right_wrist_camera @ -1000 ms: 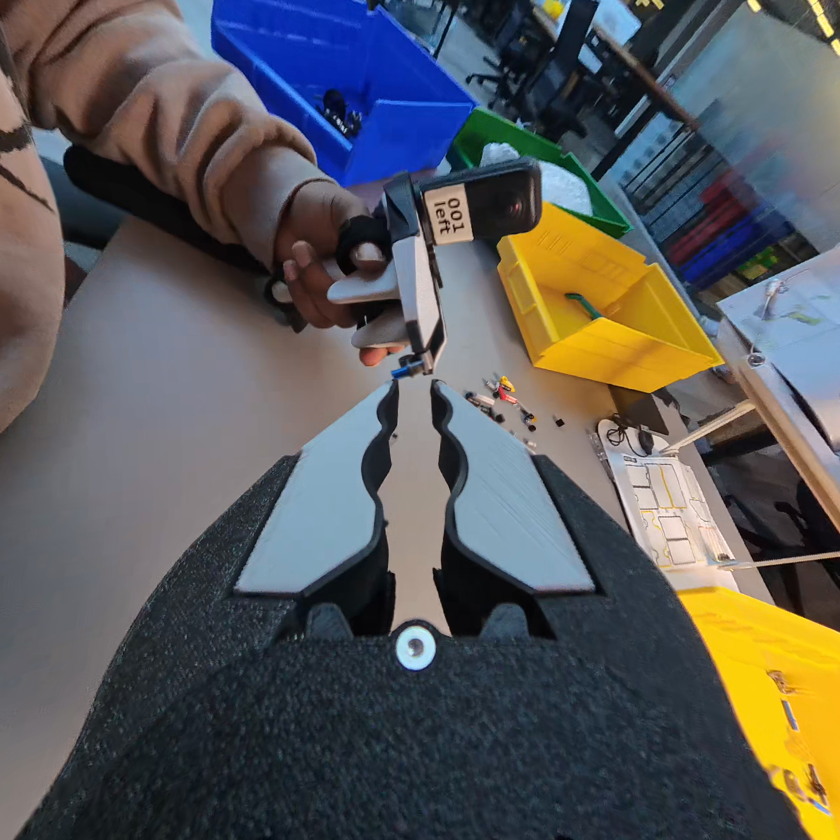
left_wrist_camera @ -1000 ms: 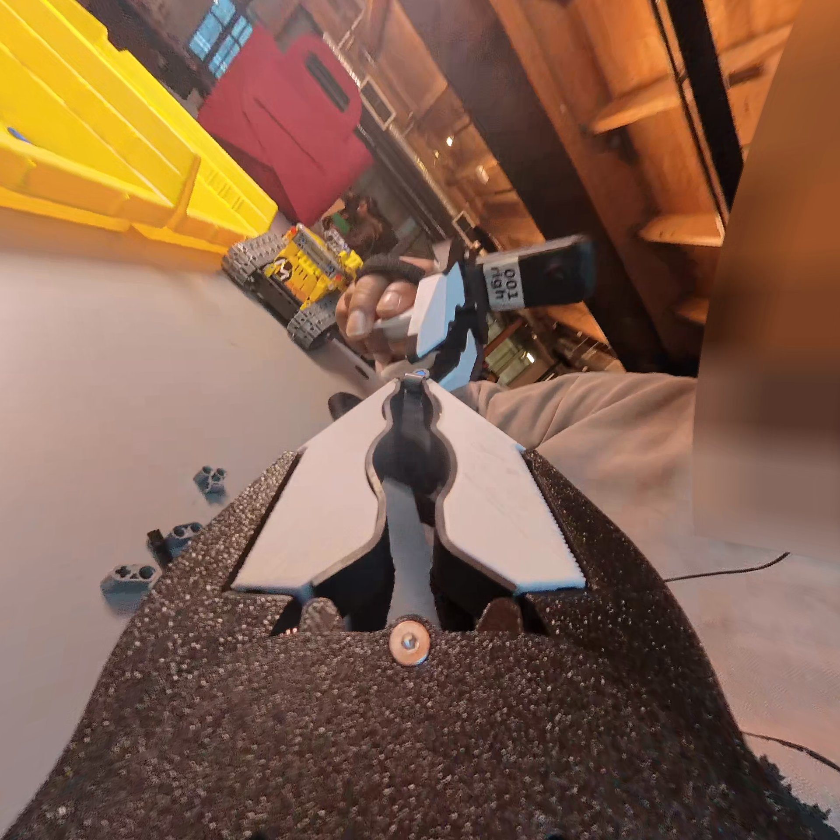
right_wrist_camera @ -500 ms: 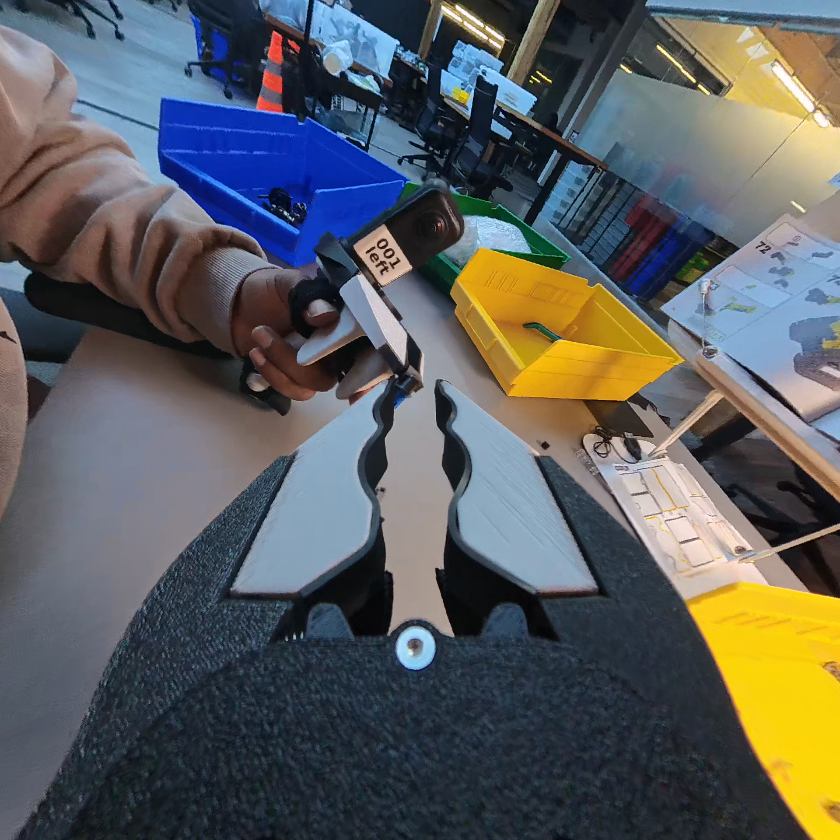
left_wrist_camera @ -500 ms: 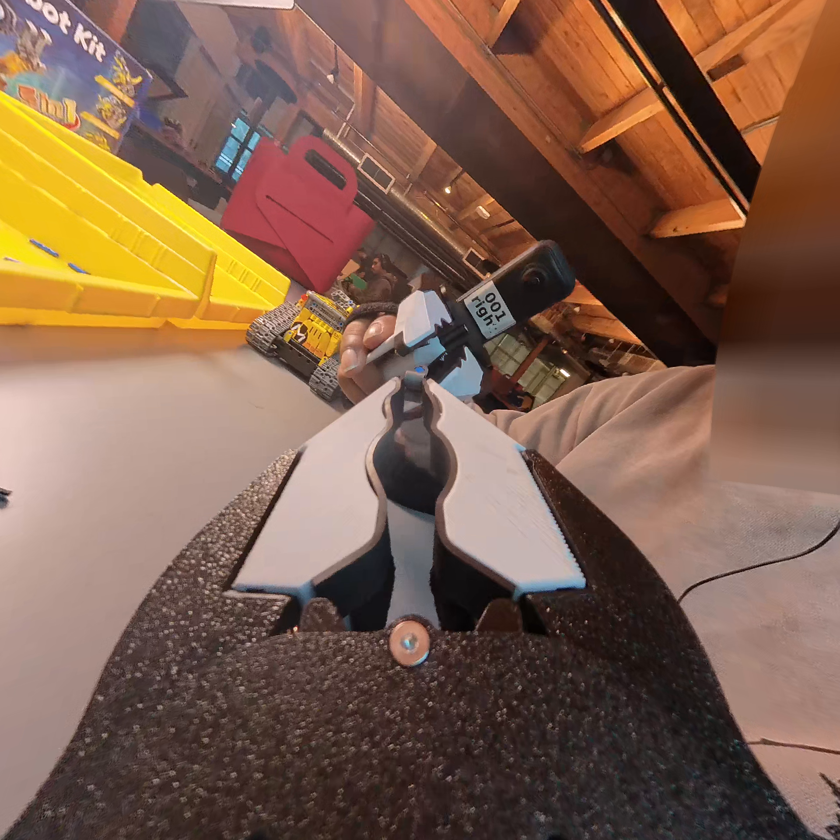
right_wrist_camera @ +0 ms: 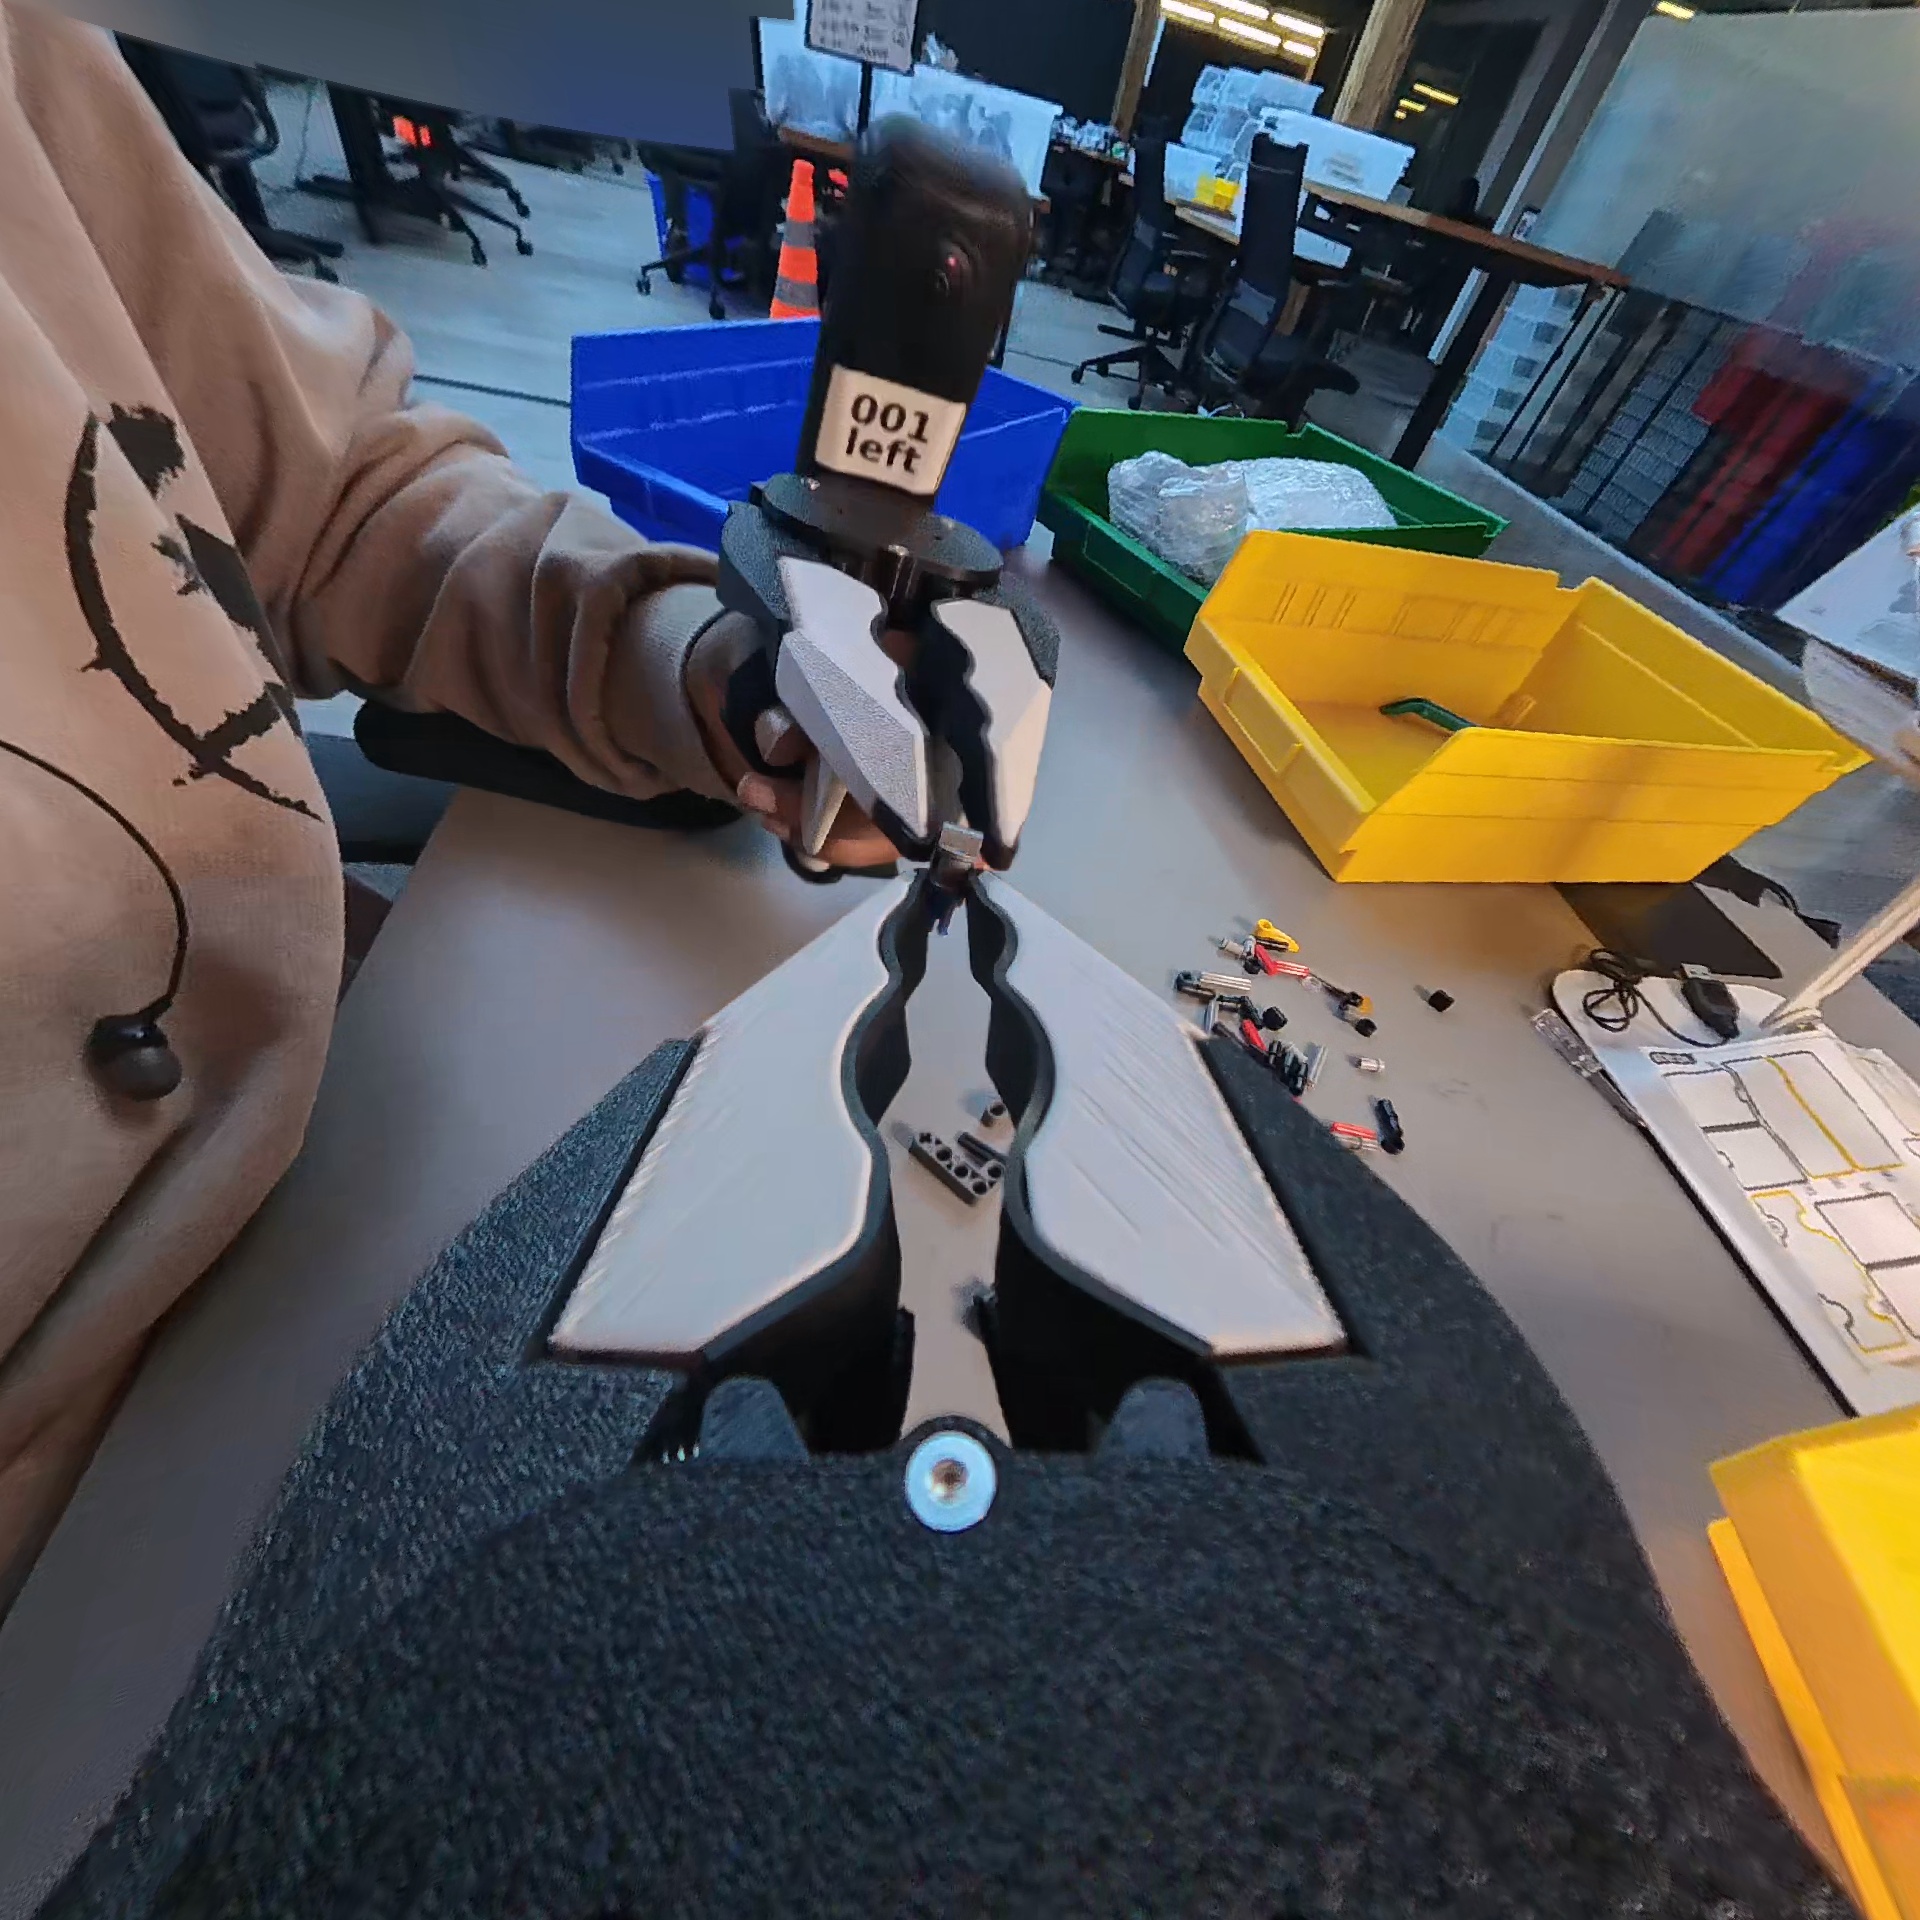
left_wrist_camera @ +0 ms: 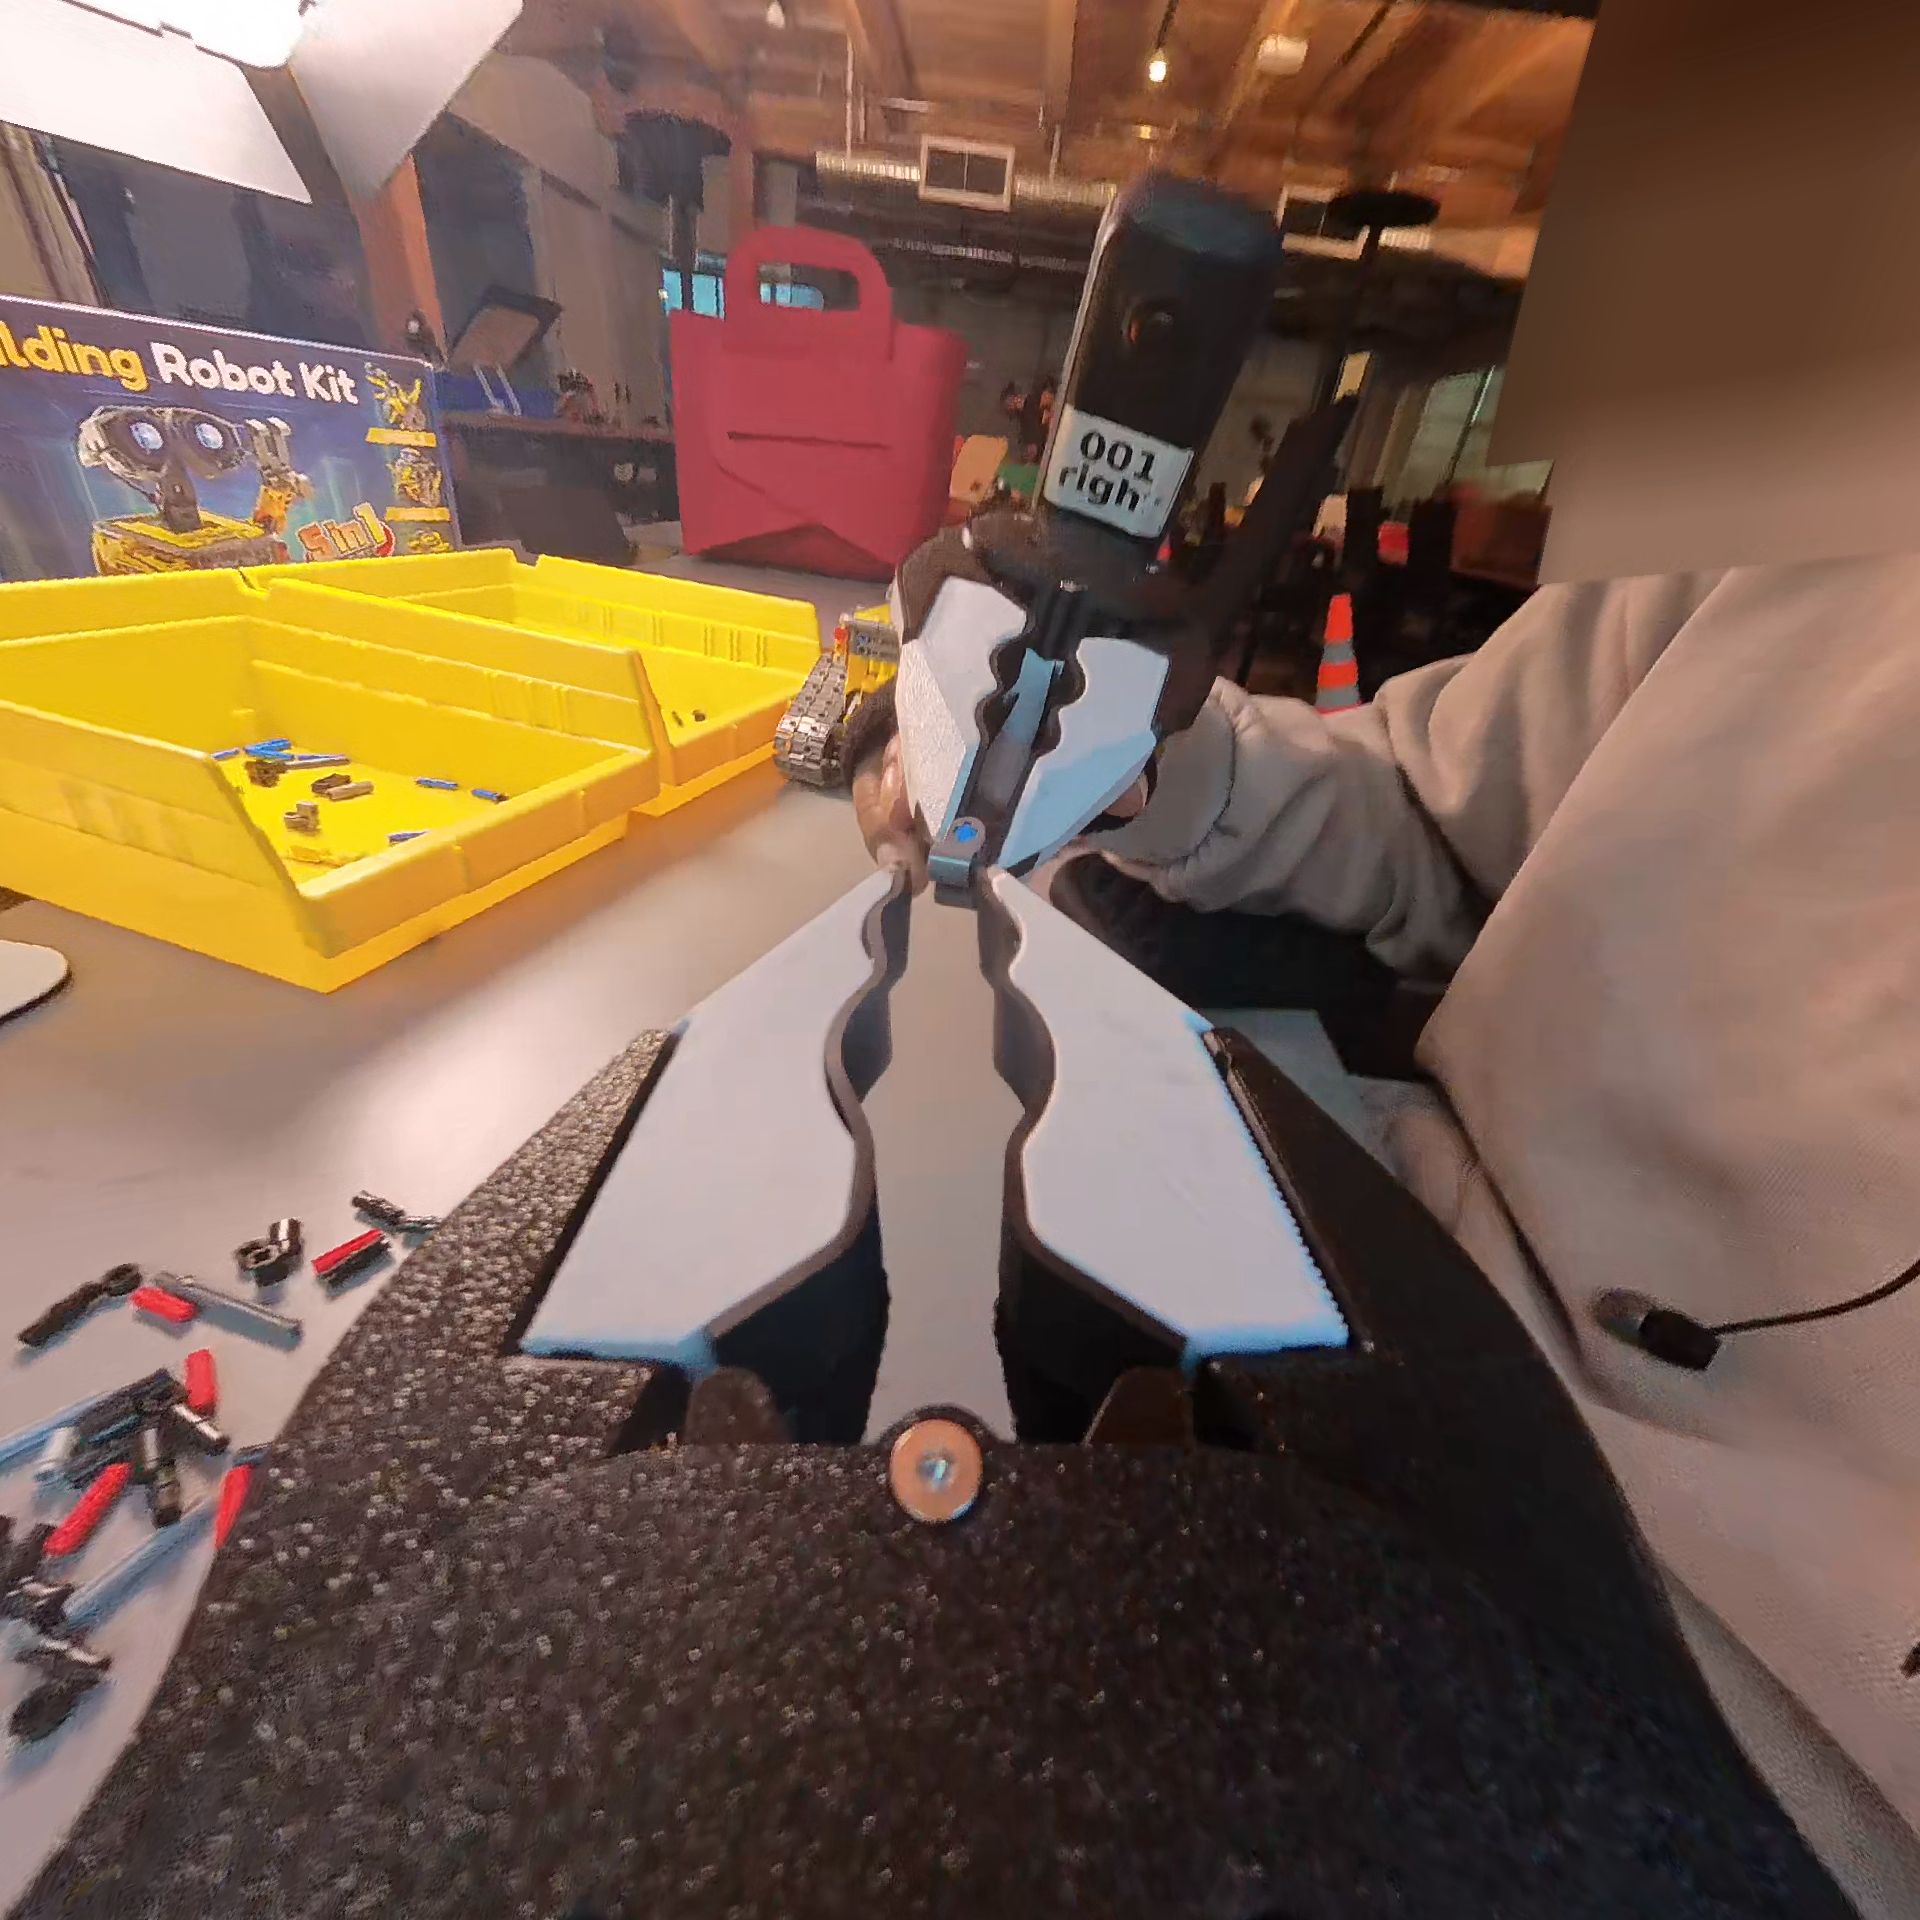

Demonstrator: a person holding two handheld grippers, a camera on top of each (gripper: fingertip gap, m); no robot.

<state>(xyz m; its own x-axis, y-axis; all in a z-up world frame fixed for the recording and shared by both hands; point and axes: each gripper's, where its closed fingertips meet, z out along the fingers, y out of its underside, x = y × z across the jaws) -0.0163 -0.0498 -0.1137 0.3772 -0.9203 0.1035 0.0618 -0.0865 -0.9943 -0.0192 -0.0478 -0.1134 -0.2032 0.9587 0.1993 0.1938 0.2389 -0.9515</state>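
My left gripper (left_wrist_camera: 942, 881) and right gripper (right_wrist_camera: 948, 894) meet tip to tip above the grey table (right_wrist_camera: 582, 1039). A small grey piece with a blue pin (left_wrist_camera: 961, 844) sits between the two pairs of tips. In the right wrist view the left gripper (right_wrist_camera: 958, 836) pinches the grey piece (right_wrist_camera: 961, 837), and my right tips close narrowly around its blue end. In the left wrist view the right gripper (left_wrist_camera: 966, 831) faces me, held by a hand in a beige sleeve (left_wrist_camera: 1351, 790).
Yellow bins (left_wrist_camera: 312, 914), a kit box (left_wrist_camera: 208, 447), a red bag (left_wrist_camera: 821, 436) and a tracked toy (left_wrist_camera: 821, 717) stand behind. Loose pieces (left_wrist_camera: 156, 1403) lie at left. Blue (right_wrist_camera: 675, 416), green (right_wrist_camera: 1122, 582) and yellow (right_wrist_camera: 1455, 821) bins, small parts (right_wrist_camera: 1278, 1018) and an instruction sheet (right_wrist_camera: 1766, 1174) show. Only a small space, under 4 cm, lies between the two pairs of fingers.
Both grippers have swung level and come together tip to tip. The right gripper's tips, open before, have narrowed around the piece's blue end. The left gripper still holds the piece.
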